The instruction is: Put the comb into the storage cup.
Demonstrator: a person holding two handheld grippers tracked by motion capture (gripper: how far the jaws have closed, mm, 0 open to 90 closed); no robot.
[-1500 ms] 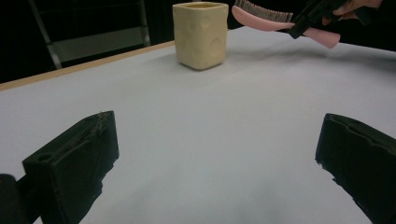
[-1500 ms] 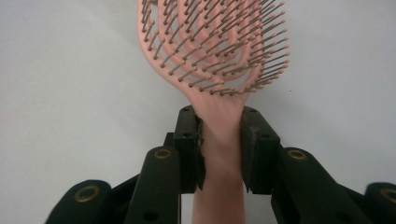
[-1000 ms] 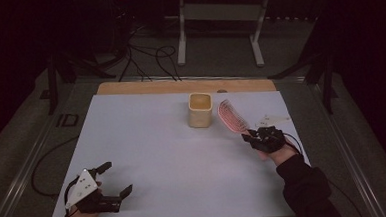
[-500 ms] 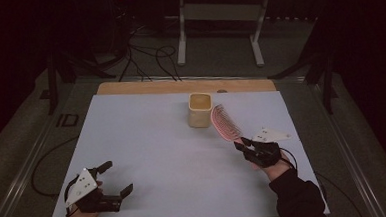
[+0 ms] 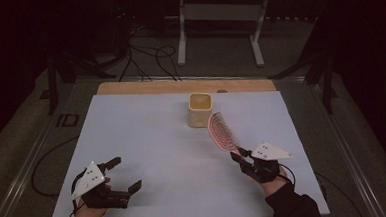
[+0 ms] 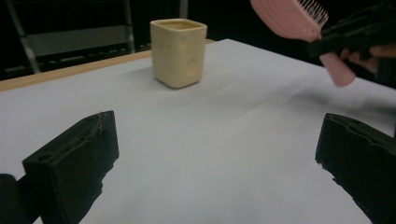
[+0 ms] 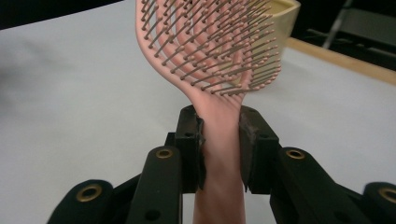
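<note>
**A:** ok so what's laid out here, biggest first?

**B:** A white table top (image 5: 147,141) is seen taking up most of the high view, with a strip of bare wood along its far edge. A cream cup (image 5: 200,109) is stood upright near that far edge, roughly in the middle. Just beside it on the right, a pink hairbrush (image 5: 222,131) is held up off the surface, head tilted toward the cup, bristles facing up and away.

**A:** held by what exactly?

**B:** By the right gripper (image 5: 239,156). In the right gripper view its two black jaws are pressed against either side of the brush handle (image 7: 219,140), right where the handle narrows below the head. So pinched on the handle, no gap seen.

**A:** and the other one?

**B:** The left gripper (image 5: 126,174) is kept low at the near left corner of the table, well apart from the cup and brush. Its jaws are spread wide, and nothing is seen between them in the left gripper view, just bare table.
</note>
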